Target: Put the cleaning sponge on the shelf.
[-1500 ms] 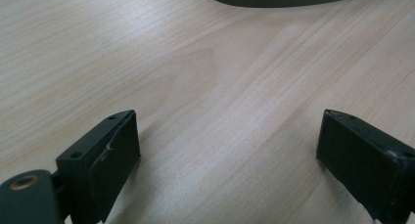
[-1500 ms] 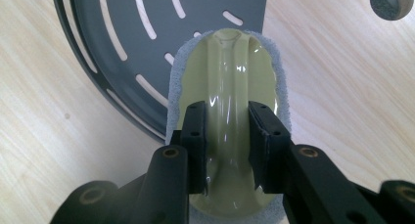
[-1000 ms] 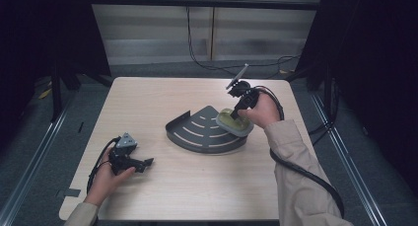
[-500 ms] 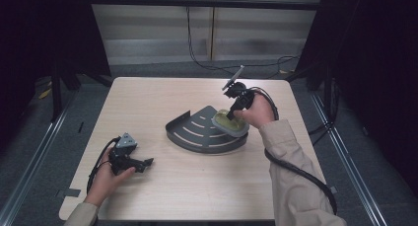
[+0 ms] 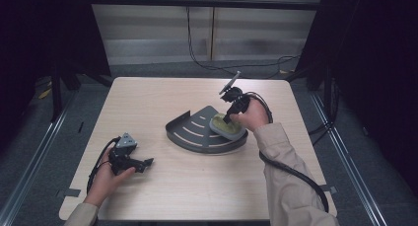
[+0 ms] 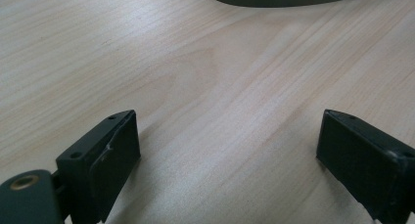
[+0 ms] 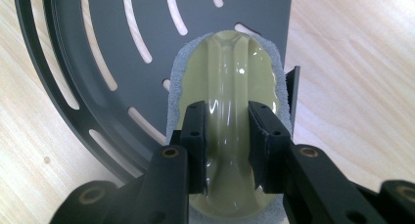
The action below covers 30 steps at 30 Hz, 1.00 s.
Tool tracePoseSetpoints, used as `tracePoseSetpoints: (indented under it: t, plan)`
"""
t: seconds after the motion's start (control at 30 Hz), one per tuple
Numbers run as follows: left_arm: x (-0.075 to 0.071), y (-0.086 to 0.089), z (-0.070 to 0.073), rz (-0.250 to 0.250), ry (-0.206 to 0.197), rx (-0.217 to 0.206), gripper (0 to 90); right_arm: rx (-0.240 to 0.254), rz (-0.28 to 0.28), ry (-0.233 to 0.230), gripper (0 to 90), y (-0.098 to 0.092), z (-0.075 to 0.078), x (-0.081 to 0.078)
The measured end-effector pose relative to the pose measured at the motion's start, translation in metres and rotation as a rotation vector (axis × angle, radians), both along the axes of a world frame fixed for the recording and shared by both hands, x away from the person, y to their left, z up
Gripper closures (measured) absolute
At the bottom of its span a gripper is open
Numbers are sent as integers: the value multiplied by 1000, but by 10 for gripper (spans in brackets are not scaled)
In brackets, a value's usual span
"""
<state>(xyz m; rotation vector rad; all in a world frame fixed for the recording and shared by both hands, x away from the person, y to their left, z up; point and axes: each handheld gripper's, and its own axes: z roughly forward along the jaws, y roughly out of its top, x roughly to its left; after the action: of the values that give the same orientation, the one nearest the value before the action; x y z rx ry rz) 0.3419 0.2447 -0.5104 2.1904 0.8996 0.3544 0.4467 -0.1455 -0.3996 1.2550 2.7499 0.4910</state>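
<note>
Scrubber lies on slotted rack, rim beside.

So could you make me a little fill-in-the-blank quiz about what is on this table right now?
1. The right gripper has its fingers shut on the raised ridge of a pale green ____.
2. That pad lies on a dark slotted rack shaped like a ____ circle.
3. The left gripper rests over bare wooden table with its fingers ____.

Missing words: scrubbing pad; quarter; open
</note>
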Motion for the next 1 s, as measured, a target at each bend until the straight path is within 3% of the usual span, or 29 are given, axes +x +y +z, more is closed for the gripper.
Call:
tracePoseSetpoints:
  t: [0.43, 1.0]
  plan:
    - [0, 0, 0, 0, 0, 2, 83, -49, 7, 45, 705, 7, -9, 2]
    - [0, 0, 0, 1, -1, 2, 83, -50, -4, 73, 704, 3, -17, 1]
